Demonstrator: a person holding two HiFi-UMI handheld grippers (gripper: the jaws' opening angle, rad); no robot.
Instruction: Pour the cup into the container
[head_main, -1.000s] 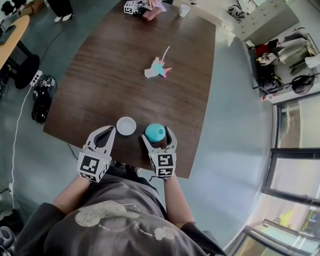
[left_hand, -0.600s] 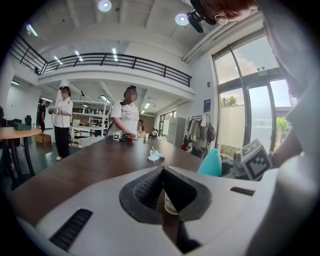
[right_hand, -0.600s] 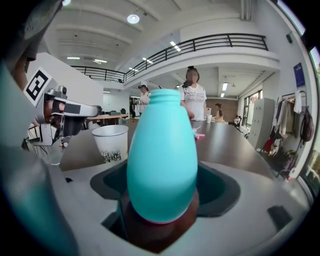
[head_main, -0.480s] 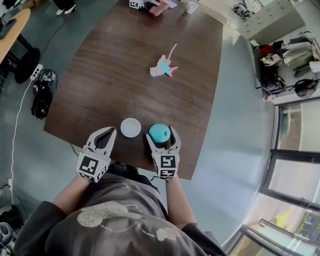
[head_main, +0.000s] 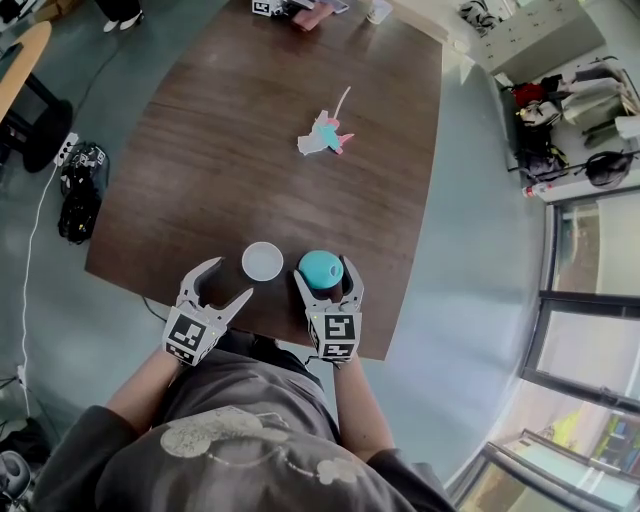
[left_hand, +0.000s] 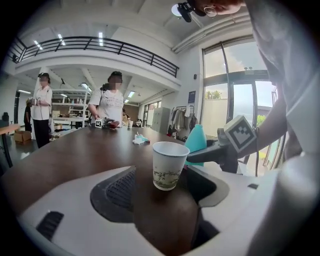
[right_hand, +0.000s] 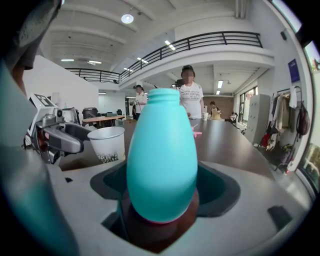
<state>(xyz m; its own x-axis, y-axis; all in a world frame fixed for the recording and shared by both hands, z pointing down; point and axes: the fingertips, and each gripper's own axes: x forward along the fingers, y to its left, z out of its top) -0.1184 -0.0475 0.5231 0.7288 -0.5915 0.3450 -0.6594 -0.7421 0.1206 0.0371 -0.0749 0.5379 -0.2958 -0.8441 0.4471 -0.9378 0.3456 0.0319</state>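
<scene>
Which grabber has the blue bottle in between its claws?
The right gripper: its jaws flank the teal bottle. On the left gripper the jaws have just been opening, nothing between them; the white cup stands just ahead.

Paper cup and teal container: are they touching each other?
Apart. The head view shows a strip of bare table between the paper cup and the teal container.
</scene>
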